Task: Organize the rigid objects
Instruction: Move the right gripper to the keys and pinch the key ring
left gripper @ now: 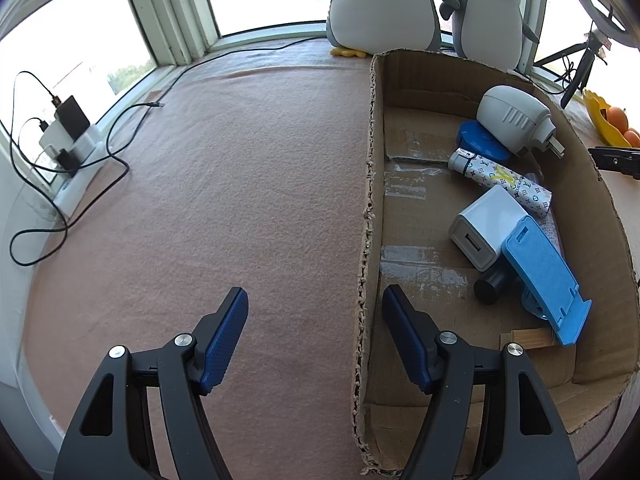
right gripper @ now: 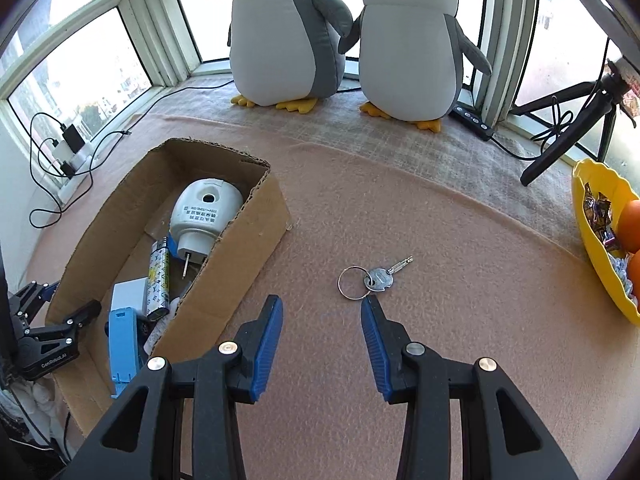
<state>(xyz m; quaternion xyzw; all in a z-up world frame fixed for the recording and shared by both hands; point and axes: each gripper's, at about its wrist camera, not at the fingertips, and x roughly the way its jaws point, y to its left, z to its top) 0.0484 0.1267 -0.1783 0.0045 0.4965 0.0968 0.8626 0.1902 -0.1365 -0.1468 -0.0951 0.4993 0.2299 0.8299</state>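
An open cardboard box [left gripper: 370,200] holds a white plug-in device [left gripper: 512,118], a patterned tube [left gripper: 504,182], a white USB charger [left gripper: 484,226], a blue phone stand [left gripper: 544,276] and a black cylinder [left gripper: 490,288]. My left gripper [left gripper: 316,294] is open and straddles the box's left wall without pressing on it. In the right wrist view the box [right gripper: 224,264] lies at the left, with the left gripper [right gripper: 66,296] at its near end. A silver key on a ring [right gripper: 378,280] lies on the pink cloth. My right gripper [right gripper: 322,304] is open and empty, its right fingertip just short of the key.
Two plush penguins [right gripper: 404,52] stand at the back by the windows. At the right edge is a yellow bowl [right gripper: 592,240] of oranges and sweets, with a black tripod [right gripper: 568,136] behind it. A power strip with chargers and cables [left gripper: 68,136] sits at the left.
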